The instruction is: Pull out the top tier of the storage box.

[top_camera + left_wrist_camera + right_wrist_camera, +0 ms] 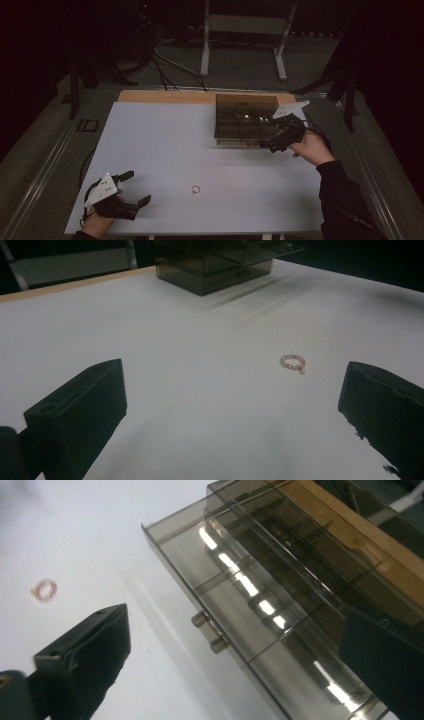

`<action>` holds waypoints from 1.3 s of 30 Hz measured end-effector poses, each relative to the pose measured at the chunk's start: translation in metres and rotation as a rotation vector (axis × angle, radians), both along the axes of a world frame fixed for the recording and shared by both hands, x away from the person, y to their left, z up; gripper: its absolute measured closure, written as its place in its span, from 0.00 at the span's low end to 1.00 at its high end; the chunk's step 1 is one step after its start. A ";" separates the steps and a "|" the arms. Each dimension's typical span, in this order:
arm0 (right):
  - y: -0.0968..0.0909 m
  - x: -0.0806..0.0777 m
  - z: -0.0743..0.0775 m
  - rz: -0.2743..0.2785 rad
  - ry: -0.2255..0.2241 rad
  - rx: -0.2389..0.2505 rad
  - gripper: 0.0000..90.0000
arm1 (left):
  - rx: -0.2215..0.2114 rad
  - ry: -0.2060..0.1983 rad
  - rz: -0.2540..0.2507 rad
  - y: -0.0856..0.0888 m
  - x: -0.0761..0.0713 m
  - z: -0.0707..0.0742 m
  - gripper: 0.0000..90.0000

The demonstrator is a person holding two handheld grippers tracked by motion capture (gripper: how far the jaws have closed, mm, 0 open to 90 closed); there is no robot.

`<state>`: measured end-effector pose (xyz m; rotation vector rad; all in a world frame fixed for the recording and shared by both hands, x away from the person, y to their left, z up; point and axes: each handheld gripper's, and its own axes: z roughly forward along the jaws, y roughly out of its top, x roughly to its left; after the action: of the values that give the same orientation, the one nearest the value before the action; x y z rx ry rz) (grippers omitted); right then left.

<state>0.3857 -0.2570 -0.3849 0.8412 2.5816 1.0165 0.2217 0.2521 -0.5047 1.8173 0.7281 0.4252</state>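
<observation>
- Dark room around a white table point(165, 150), with a smoky clear drawer box point(245, 120) at its far right and cables and a stand on the floor beyond.
- Right gripper point(278, 143) hangs at the box's front, jaws spread wide with nothing between them; the right gripper view shows a drawer point(260, 625) pulled out, its 2 small knobs point(207, 630) free of the jaws.
- Left gripper point(134, 189) rests near the table's front left corner, jaws released and empty.
- Bead ring point(195, 189) lies alone on the table, near the left gripper and well apart from the box.
- Judgement: the drawer looks opened and let go; the next move calls for a fine pinch on the small ring point(292, 362), then carrying it to a compartment.
</observation>
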 end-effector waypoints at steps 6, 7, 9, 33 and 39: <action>-0.005 -0.017 -0.002 -0.102 -0.019 0.071 0.00 | -0.001 -0.002 0.000 0.000 0.000 0.000 0.00; -0.006 -0.020 -0.004 -0.101 -0.020 0.081 0.00 | -0.002 -0.001 0.000 0.000 0.000 0.000 0.00; -0.008 -0.027 -0.007 -0.133 -0.036 0.099 0.00 | -0.002 -0.003 -0.001 0.000 0.000 0.000 0.00; -0.013 -0.082 -0.063 -0.263 -0.094 0.181 0.00 | -0.006 -0.005 -0.004 -0.001 0.001 0.001 0.00; -0.012 -0.091 -0.078 -0.297 -0.122 0.171 0.00 | -0.012 -0.004 -0.005 -0.001 0.000 0.001 0.00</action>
<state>0.2950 -0.2688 -0.4625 1.1270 2.2085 1.1667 0.2222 0.2516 -0.5038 1.8060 0.7224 0.4198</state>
